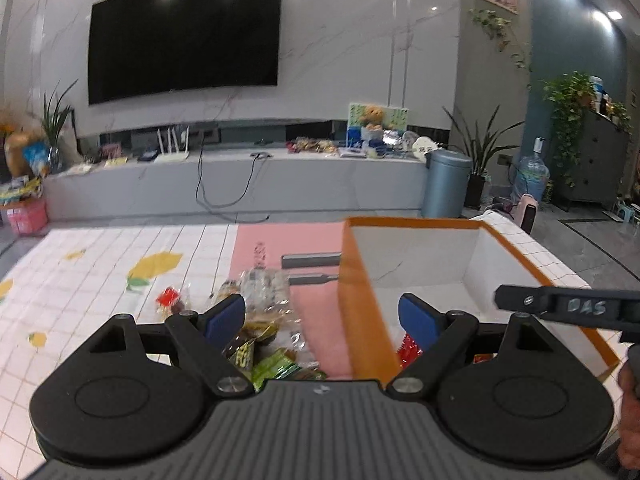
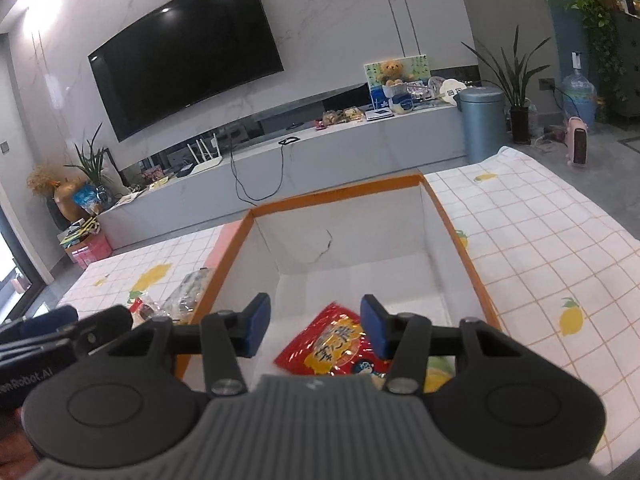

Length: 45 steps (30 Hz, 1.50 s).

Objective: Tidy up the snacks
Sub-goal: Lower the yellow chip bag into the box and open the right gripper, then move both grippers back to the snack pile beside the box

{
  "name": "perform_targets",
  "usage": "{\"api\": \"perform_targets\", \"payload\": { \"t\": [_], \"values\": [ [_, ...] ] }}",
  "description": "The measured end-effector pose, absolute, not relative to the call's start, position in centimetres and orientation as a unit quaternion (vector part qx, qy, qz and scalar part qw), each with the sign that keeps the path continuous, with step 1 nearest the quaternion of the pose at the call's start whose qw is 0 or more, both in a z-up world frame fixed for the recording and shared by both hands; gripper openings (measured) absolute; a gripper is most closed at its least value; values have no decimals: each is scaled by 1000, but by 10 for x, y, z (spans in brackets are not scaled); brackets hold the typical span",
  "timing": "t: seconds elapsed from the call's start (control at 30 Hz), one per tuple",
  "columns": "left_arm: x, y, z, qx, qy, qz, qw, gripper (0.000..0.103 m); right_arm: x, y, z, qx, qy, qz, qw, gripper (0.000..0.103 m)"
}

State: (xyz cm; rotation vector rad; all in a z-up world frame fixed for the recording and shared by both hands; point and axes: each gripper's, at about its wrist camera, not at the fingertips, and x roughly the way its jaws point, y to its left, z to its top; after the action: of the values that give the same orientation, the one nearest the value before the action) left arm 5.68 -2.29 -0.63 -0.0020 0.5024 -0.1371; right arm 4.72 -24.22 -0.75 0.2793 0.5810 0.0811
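Snacks half sorted on our checked tabletop (image 2: 540, 240)

The orange-rimmed box (image 2: 464, 240) holds a red packet (image 2: 332, 344); loose snacks (image 1: 264, 320) lie left of it — our left gripper (image 1: 322, 316) and right gripper (image 2: 316, 324) both spread, pinching nothing.

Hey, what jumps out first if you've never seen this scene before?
The orange-rimmed white box on the lemon-print tablecloth, with a red snack packet lying inside below the open right gripper. Left of the box, a pile of loose snack packets sits under the open left gripper. A large dark TV hangs behind.
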Motion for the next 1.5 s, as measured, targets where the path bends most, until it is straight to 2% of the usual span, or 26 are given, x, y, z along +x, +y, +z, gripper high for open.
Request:
{"api": "perform_targets", "payload": {
  "t": [0.13,0.2,0.27,0.33,0.4,0.47,0.5,0.6,0.8,0.87,0.93,1.1,1.3,1.33,1.4,1.5],
  "values": [
    [63,-12,-13,-16,266,-61,962,101,51,-236,-6,126,286,29,949,51],
    [64,-6,-16,-23,273,-61,960,101,53,-235,-7,126,288,25,949,68],
    [64,-3,-17,-28,279,-60,958,101,54,-234,-8,127,292,25,948,77],
    [68,0,-20,-37,303,-56,951,101,55,-233,-8,127,299,28,945,79],
    [69,3,-21,-50,319,-54,945,101,55,-231,-9,129,302,23,944,92],
    [67,7,-20,-55,317,-43,946,101,54,-230,-6,127,296,24,946,99],
    [66,8,-19,-56,317,-40,946,101,54,-231,-5,126,292,23,948,100],
    [65,11,-15,-62,326,-32,943,86,52,-229,-2,126,283,18,951,100],
    [57,16,1,-57,328,-22,943,84,46,-223,6,132,280,28,951,100],
    [55,21,7,-58,336,-20,940,75,41,-218,11,130,273,40,953,100],
    [52,29,12,-53,344,-22,937,60,36,-211,16,129,267,58,953,100],
    [41,60,28,-43,327,2,944,58,25,-184,26,124,260,123,950,100],
    [38,117,25,-97,344,59,932,59,8,-126,31,60,278,216,934,99],
    [38,124,21,-105,348,62,929,59,6,-115,30,46,284,220,932,98],
    [38,139,14,-121,355,61,925,59,4,-91,25,15,300,224,927,85],
    [39,154,4,-143,368,46,918,59,6,-63,11,-16,318,222,922,82]
  ]
}}
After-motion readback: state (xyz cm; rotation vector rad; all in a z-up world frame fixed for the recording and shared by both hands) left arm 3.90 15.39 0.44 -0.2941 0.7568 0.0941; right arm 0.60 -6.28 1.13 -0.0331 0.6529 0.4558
